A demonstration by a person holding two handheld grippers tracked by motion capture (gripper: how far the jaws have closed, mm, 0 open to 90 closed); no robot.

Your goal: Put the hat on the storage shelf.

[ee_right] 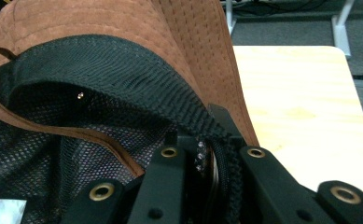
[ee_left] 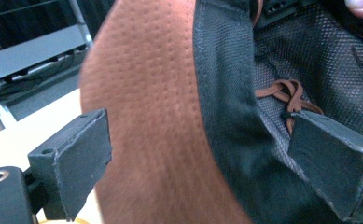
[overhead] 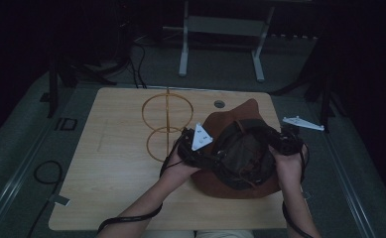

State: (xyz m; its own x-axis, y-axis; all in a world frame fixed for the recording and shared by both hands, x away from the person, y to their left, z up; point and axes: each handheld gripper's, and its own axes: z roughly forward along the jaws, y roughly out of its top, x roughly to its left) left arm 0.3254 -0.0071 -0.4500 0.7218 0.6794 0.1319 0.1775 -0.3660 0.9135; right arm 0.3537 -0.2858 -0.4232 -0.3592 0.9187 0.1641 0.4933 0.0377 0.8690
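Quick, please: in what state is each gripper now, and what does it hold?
Left gripper: open, its jaws astride the hat brim, not clamped.
Right gripper: shut on the hat's black inner band.

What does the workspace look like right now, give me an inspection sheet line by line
Surface: light wooden table, round grommet near far edge.
Job's things: brown hat held upside down, black mesh lining and brown cord showing.
Clutter: yellow wire stand with two rings.
Grippers: left gripper open, jaws straddling the brim; right gripper shut on the inner band.
Cables: black leads trail off both grippers; loop on floor.
Surroundings: dark room, grey carpet, white frame legs beyond.
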